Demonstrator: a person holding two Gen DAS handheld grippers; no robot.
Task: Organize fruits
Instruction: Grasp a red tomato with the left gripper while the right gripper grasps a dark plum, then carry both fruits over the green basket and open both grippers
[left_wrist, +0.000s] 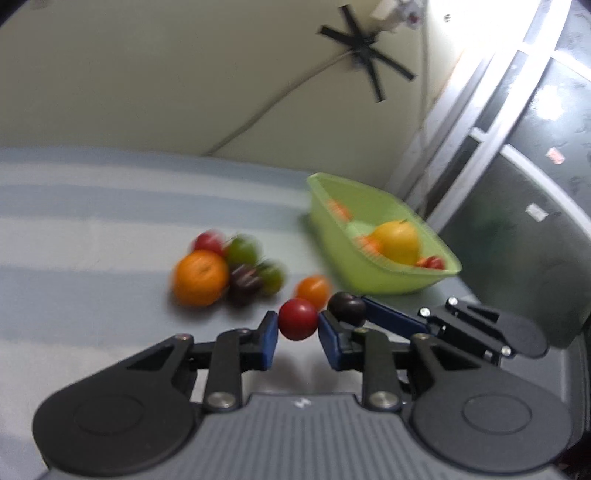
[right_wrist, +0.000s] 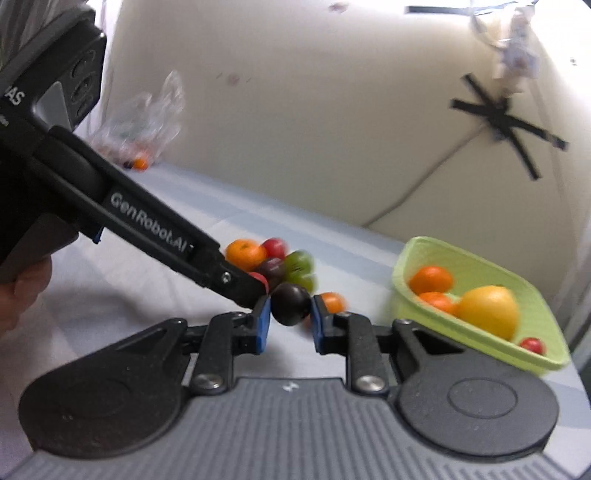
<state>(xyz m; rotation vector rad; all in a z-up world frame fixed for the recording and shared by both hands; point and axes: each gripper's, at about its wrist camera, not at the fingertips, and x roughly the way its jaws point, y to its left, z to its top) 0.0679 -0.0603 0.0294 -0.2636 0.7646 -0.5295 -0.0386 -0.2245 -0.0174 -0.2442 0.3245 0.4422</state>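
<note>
Now both grippers are clamping small fruits: left gripper (left_wrist: 298, 322) squeezing a red one (left_wrist: 297, 319), right gripper (right_wrist: 290, 318) a dark plum (right_wrist: 290, 304), green basket (right_wrist: 532, 291) waiting toward the table's right edge, nearer the right hand.

White lettering reading "GenRobot.AI" runs along the black arm of the left gripper (right_wrist: 258, 291), seen from the right wrist view. Higher up on the same device, at the picture's left edge, part of a white word ends in the letters "AS"; the rest is cut off. A small white logo mark sits on the grey ribbed body of each gripper near the camera, too small to read as text.
</note>
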